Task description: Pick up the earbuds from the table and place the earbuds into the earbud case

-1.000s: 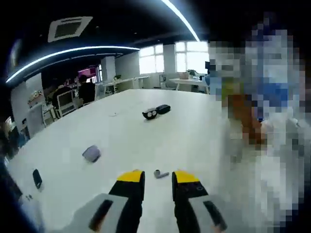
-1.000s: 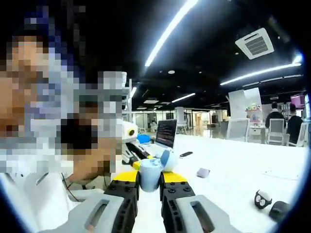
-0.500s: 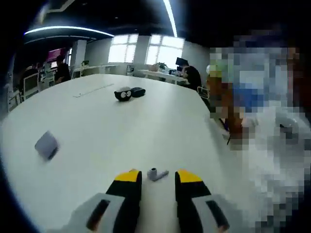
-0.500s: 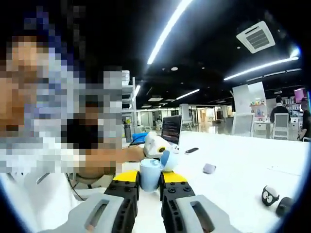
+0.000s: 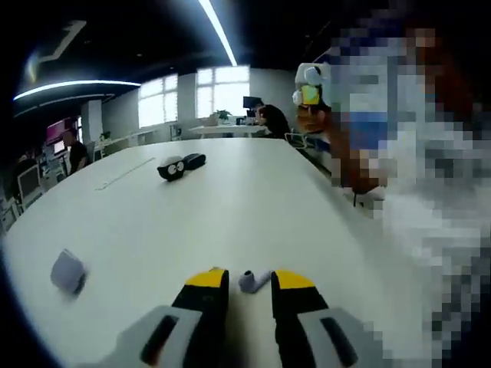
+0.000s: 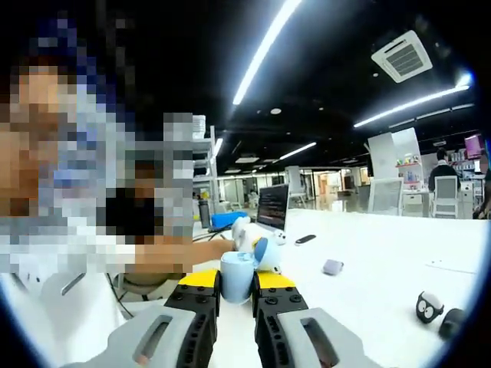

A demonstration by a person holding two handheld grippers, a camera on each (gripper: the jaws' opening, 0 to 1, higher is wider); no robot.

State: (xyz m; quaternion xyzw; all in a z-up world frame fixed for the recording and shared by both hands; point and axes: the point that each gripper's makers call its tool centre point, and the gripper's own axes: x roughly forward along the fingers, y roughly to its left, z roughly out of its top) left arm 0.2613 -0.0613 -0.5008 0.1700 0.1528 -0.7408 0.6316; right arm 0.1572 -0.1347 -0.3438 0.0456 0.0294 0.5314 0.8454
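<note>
A wide white table (image 5: 230, 207) spreads ahead. The right gripper (image 6: 236, 285) is clenched on the pale blue earbud case (image 6: 237, 276), lid flipped up, held above the table's near edge. The left gripper (image 5: 249, 285) hangs low with jaws parted, and a small grey earbud (image 5: 253, 280) lies on the table between its yellow tips
</note>
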